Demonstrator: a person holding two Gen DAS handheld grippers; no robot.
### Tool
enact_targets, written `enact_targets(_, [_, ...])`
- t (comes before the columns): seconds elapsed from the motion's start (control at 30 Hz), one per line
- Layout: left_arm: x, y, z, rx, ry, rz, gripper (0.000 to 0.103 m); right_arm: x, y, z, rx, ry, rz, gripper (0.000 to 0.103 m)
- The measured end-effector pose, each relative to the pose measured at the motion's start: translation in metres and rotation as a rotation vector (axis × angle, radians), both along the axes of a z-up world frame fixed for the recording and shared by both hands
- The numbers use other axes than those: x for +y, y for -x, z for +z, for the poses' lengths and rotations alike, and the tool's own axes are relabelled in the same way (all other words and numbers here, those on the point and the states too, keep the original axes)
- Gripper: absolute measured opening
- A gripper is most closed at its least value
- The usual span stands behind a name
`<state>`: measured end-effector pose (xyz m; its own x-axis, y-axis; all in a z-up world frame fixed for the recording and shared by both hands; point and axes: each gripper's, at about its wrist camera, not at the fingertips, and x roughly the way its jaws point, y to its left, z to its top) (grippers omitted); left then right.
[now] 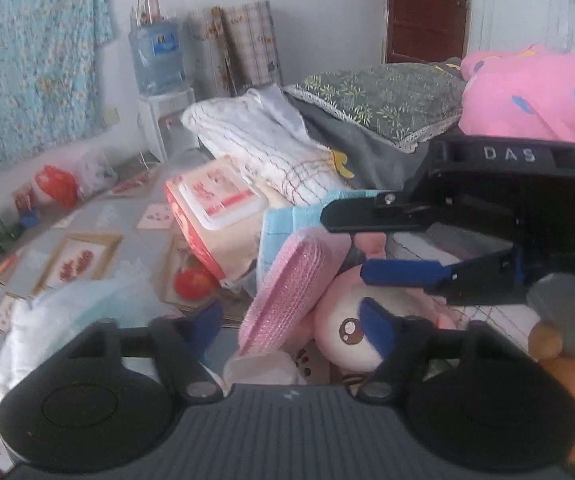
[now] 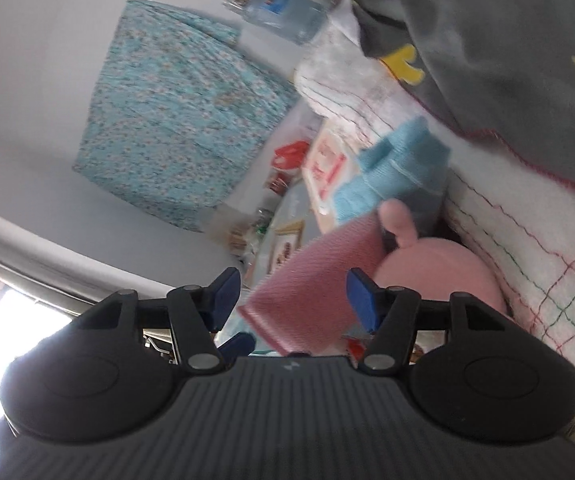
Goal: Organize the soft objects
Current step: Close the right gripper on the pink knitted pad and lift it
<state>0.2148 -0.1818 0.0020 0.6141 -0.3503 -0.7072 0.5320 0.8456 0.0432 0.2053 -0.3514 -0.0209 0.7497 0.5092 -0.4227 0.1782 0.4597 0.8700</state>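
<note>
Both my hand-held grippers, left (image 1: 291, 322) and right (image 2: 293, 300), sit half-open, unclenched around the pink ribbed knit cloth (image 1: 287, 288) at 12 o'clock, ready to pinch it for sorting.

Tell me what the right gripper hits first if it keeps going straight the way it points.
Most likely the pink textured pad: it already sits between the right gripper's open jaws. The pink plush toy lies just behind; depth is unclear.

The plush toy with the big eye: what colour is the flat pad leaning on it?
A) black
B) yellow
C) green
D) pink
D: the flat pad leaning against the plush toy is pink, with a light blue cloth behind it.
</note>
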Motion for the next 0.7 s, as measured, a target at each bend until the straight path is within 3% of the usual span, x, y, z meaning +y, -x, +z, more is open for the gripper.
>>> enact_targets(0.03, [0.001,-0.001,-0.002,0.007,0.006,0.006,0.052,0.000,-0.001,-0.004,0.011,-0.007,0.002,0.060])
enact_targets(0.1, [0.004,-0.001,-0.004,0.007,0.026,0.021,0.039,0.000,-0.003,-0.009,0.021,-0.022,0.004,0.060])
enact_targets(0.23, [0.006,0.012,-0.003,-0.049,0.038,0.014,0.028,-0.003,-0.002,-0.013,0.017,-0.046,0.005,0.060])
enact_targets(0.4, [0.002,0.033,-0.008,-0.079,0.050,-0.047,0.025,-0.003,-0.001,-0.012,0.032,-0.039,0.014,0.059])
enact_targets(0.63, [-0.005,0.039,-0.022,-0.050,0.058,-0.074,0.025,0.006,-0.012,0.003,0.053,0.088,0.092,0.059])
enact_targets(0.7, [-0.004,0.040,-0.025,-0.042,0.064,-0.074,0.025,0.008,-0.014,0.005,0.055,0.120,0.113,0.052])
